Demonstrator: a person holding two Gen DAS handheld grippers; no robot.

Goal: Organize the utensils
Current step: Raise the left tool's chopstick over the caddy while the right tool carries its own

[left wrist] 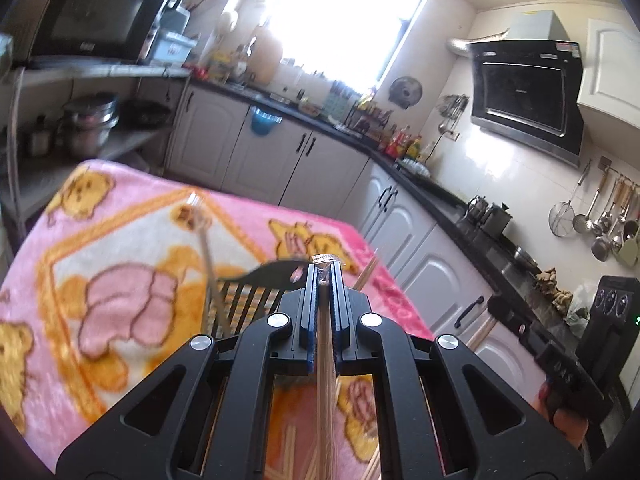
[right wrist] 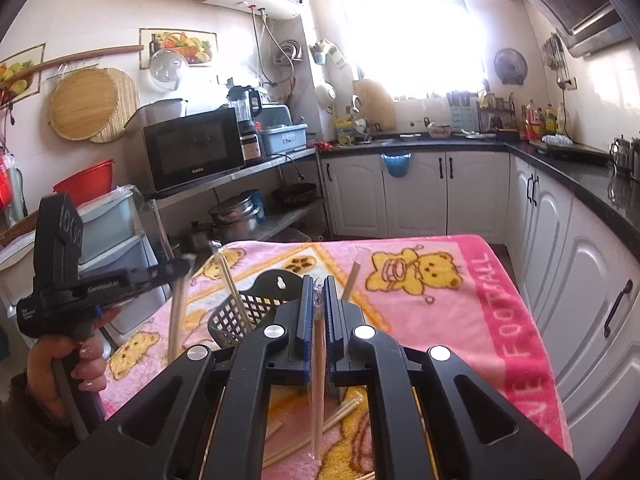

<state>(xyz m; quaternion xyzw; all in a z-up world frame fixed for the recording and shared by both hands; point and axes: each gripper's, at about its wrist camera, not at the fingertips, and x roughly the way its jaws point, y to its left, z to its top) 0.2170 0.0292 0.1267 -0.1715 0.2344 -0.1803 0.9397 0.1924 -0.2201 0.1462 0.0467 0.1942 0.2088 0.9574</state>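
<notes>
Both claws are clamped narrow on chopsticks and held above a bench (right wrist: 460,320) covered by a pink teddy-bear blanket. The left claw (left wrist: 325,276) pinches a wrapped pair of chopsticks (left wrist: 325,360) that runs back along its fingers, its tip poking out just past the pads. The right claw (right wrist: 317,300) grips another wrapped pair (right wrist: 318,380) in the same lengthwise way, the plastic sleeve showing between the blue pads. In the right wrist view the left claw is seen from the side at the far left, carried by a hand (right wrist: 72,368), with its chopsticks hanging steeply down from the tips. The black plastic basket (right wrist: 248,312), a lattice-walled holder with a hanging tab, stands on the blanket just ahead of both claws; one pair of chopsticks (right wrist: 232,284) already leans in it, tilted to the left, and another wrapped stick (right wrist: 352,280) stands up just to its right, though whether that one sits inside the basket cannot be told. The step in hand looks like carrying each held pair to the basket. To do it well, each claw would best tip its pair closer to upright, bring the lower end over the open mouth, and let go only once that end is inside the walls, one claw at a time so they do not collide. More loose chopsticks (right wrist: 320,428) lie on the blanket near the bottom, waiting to be gathered.
</notes>
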